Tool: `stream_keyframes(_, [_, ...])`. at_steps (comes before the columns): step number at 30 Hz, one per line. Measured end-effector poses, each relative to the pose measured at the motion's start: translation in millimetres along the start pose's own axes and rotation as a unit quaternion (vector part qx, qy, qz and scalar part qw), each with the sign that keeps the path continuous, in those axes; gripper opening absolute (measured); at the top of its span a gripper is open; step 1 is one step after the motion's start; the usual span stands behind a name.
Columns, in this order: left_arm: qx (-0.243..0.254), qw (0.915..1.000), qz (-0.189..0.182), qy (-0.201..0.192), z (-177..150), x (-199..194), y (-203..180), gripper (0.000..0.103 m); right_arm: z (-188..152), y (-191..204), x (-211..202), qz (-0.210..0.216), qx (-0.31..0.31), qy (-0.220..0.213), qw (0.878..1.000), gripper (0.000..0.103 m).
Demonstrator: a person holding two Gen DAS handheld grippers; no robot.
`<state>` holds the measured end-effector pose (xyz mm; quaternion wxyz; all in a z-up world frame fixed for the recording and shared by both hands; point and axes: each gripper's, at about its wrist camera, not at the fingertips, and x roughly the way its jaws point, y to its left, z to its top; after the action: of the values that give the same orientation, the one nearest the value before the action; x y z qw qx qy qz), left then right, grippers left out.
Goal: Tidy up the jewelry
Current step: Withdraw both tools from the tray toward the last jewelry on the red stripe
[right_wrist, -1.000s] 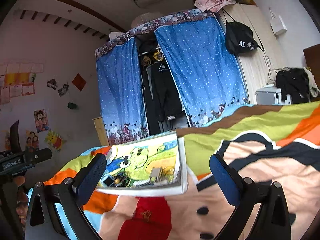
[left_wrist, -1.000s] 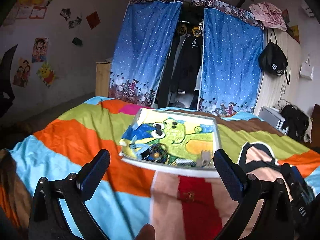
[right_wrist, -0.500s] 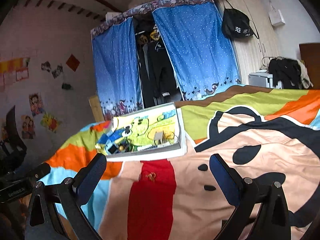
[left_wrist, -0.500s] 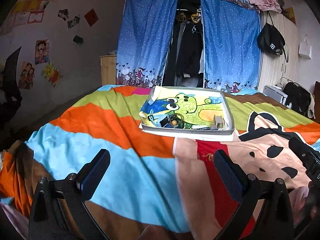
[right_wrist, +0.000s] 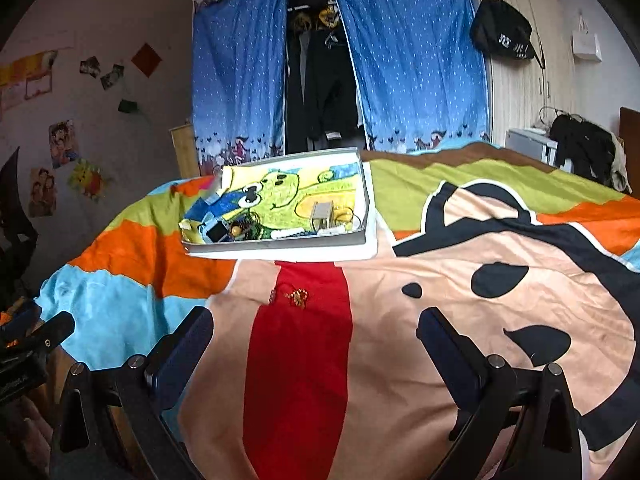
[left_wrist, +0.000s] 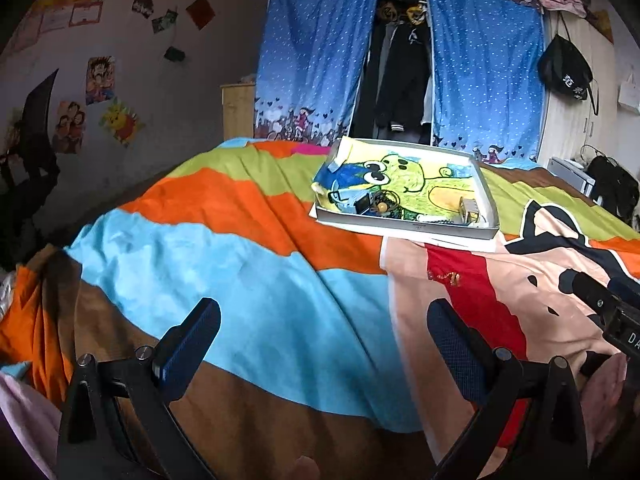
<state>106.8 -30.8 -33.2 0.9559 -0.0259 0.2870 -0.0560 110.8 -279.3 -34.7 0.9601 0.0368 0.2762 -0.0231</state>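
Observation:
A shallow white tray (left_wrist: pixel 404 226) (right_wrist: pixel 280 242) lined with a green cartoon picture sits on the bed. It holds several small jewelry pieces, a dark little box (right_wrist: pixel 216 234) and a small grey box (right_wrist: pixel 322 213). A small gold piece of jewelry (right_wrist: pixel 297 297) (left_wrist: pixel 442 277) lies loose on the red stripe of the blanket in front of the tray. My left gripper (left_wrist: pixel 320 336) is open and empty, low over the blue stripe. My right gripper (right_wrist: pixel 314 340) is open and empty, short of the gold piece.
The colourful striped blanket (left_wrist: pixel 240 240) covers the whole bed. Blue curtains (right_wrist: pixel 240 80) and hanging clothes stand behind it. A wardrobe with a black bag (right_wrist: pixel 502 38) is at the right. The right gripper's body shows at the left view's right edge (left_wrist: pixel 612 312).
Both grippers have pulled back and tilted down: the tray now looks farther away and more of the blanket shows. The loose gold piece has come into clear view. Both stay open.

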Motion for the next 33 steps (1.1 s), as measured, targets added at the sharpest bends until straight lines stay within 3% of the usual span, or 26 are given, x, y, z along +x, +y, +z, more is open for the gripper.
stream_keyframes(9, [-0.013, 0.9994, -0.015, 0.027, 4.8, 16.2, 1.4, 0.101, 0.4, -5.3, 9.4, -0.003, 0.013, 0.028, 1.000, 0.103])
stream_keyframes(19, [0.048, 0.9955, -0.057, 0.059, 21.6, 57.5, -28.7, 0.101, 1.2, -22.4, 23.1, -0.011, 0.057, 0.061, 0.996, 0.103])
stream_keyframes(23, [0.054, 0.9907, -0.087, 0.090, 28.1, 84.3, -31.5, 0.101, 5.9, -38.1, 40.2, 0.038, 0.100, 0.095, 0.990, 0.103])
stream_keyframes(27, [0.049, 0.9797, -0.140, 0.135, 37.6, 120.0, -33.3, 0.101, 19.2, -55.4, 71.0, 0.104, 0.141, 0.121, 0.977, 0.103])
stream_keyframes(33, [0.061, 0.9737, -0.166, 0.144, 47.3, 161.0, -43.8, 0.101, 43.6, -69.0, 120.4, 0.113, 0.107, 0.142, 0.977, 0.103])
